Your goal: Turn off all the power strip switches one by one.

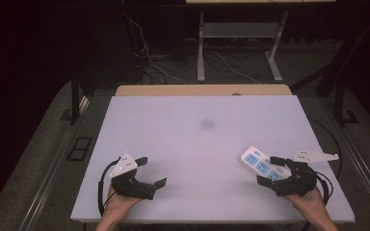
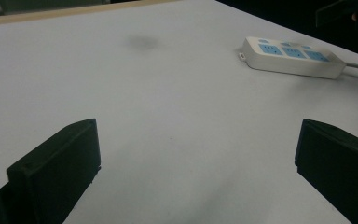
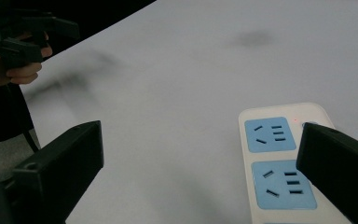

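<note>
I see the white power strip (image 1: 262, 165) lying flat at the table's (image 1: 192, 139) near right, with my right gripper (image 1: 275, 171) spread over it, gripping nothing. Left gripper (image 1: 150, 172) also spread, empty, well apart. Risk: one jaw closing onto the strip's top would push it instead of clamping.
</note>
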The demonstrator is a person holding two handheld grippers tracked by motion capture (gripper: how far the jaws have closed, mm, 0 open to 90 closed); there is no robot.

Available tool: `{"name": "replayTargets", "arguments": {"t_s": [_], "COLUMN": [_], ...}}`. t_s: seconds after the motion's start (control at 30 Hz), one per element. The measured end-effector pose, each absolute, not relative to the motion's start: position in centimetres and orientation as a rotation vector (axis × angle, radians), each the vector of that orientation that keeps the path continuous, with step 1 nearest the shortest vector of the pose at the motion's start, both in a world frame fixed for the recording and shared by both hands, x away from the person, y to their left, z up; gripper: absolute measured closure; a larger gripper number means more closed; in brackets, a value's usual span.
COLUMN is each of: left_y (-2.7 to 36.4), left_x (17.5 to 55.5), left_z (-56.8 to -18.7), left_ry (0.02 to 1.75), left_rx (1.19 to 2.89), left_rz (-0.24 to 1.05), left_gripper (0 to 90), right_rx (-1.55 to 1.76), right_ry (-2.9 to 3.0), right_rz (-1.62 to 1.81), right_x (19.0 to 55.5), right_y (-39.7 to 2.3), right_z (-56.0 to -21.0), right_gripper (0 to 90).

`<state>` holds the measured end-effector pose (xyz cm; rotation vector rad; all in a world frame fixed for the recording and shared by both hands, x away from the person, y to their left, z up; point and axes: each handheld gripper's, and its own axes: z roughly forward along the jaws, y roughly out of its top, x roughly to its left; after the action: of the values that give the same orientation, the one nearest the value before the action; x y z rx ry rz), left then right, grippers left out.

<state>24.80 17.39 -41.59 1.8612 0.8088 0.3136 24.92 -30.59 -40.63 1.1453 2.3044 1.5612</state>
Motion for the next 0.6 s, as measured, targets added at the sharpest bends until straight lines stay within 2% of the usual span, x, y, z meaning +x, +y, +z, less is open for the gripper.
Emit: {"name": "replayTargets", "arguments": {"t_s": [0.6], "left_y": [17.21], "left_x": [24.98], "left_z": [-42.15], "left_ry": [0.81], "left_rx": [1.887], "left_rz": [0.299], "left_gripper": [0.0], "right_rx": [1.131], "right_ry": [2.342], "right_rz": [1.544], "right_x": [25.31], "right_y": [-30.31], "right_z": [-40.59], "right_gripper": [0.6]}}
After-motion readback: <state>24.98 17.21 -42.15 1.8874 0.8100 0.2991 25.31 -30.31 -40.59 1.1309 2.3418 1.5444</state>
